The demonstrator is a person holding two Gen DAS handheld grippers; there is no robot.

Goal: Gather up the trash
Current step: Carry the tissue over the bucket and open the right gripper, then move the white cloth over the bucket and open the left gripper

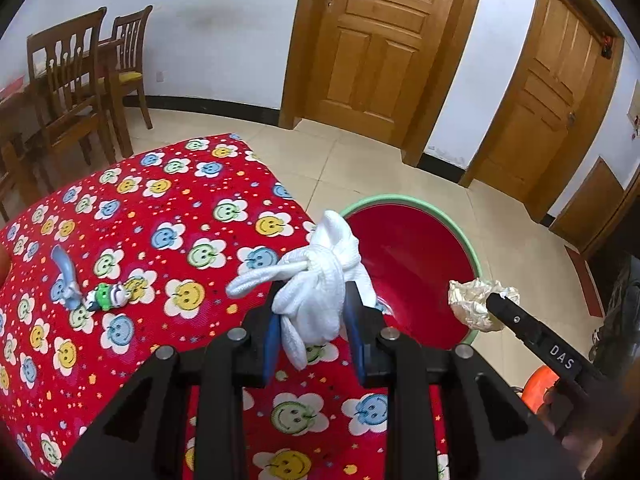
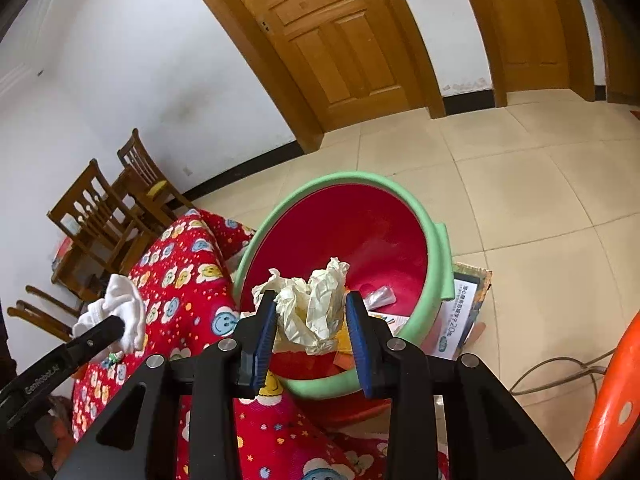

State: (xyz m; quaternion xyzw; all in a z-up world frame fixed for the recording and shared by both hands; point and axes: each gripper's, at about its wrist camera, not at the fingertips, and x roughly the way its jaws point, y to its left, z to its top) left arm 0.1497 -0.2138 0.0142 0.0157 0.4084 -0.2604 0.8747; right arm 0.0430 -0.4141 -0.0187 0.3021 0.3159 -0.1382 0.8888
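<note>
Right gripper (image 2: 310,320) jaws parted, crumpled cream paper wad (image 2: 316,308) loose between them over red green-rimmed plastic bin (image 2: 436,256); let fall. Left gripper (image 1: 310,316) clamps knotted white cloth (image 1: 320,280) near bin edge: shift over opening before release.

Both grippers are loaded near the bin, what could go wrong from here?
1. The paper wad sits between the right gripper's jaws above the bin's near rim; the jaws look slack, so it could catch on a pad or bounce out.
2. The left gripper holds the white cloth over the red tablecloth, short of the bin; released here, it may land on the table.
3. The cloth's loose loop could snag on release.
</note>
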